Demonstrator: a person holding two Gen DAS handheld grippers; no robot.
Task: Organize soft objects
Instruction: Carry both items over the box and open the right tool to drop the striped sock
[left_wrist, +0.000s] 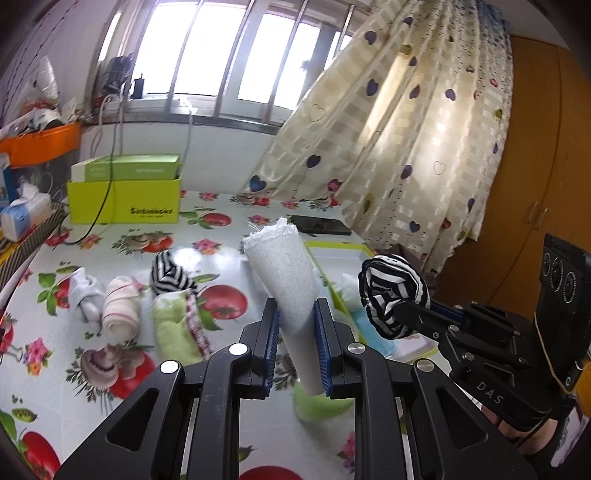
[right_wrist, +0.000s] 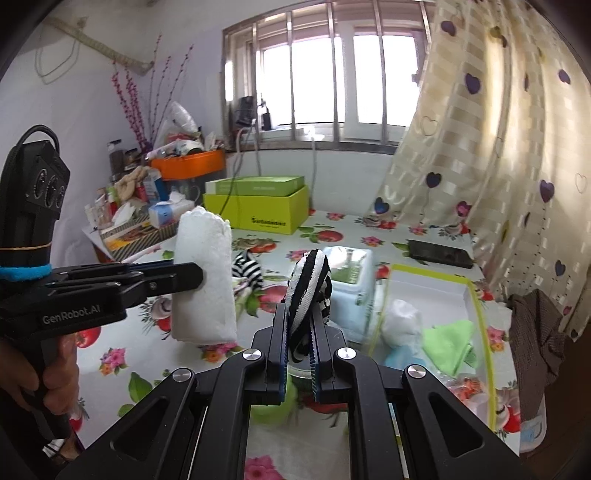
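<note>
On the flowered desk (left_wrist: 122, 236), toward nine o'clock in the left wrist view, lie a pale rolled cloth (left_wrist: 84, 295), a cream rolled towel (left_wrist: 121, 308), a striped sock ball (left_wrist: 170, 274) and a green towel (left_wrist: 173, 326), side by side and close together

The left gripper (left_wrist: 295, 325) holds a white rolled towel (left_wrist: 284, 277) clamped between its fingers (left_wrist: 272, 332); the roll stands tilted, its frayed top leaning toward eleven o'clock and its lower end poking out below the pads, lifted off the desk. In the right wrist view the same roll (right_wrist: 205, 273) shows at nine o'clock, upright, pinched across its middle, with a hand (right_wrist: 55, 373) on the handle

The right gripper (right_wrist: 299, 332) is clenched on a black-and-white striped sock (right_wrist: 308, 291), which rises between its fingers (right_wrist: 280, 339) toward twelve o'clock; in the left wrist view it shows as a striped bundle (left_wrist: 391, 291) at three o'clock

Past it, toward two o'clock in the right wrist view, a clear bin with a yellow-green rim (right_wrist: 476, 314) holds a white bundle (right_wrist: 400, 321), a green cloth (right_wrist: 448, 343) and something blue (right_wrist: 400, 358). A yellow-green box (right_wrist: 258, 210) sits at the far edge by the window
</note>
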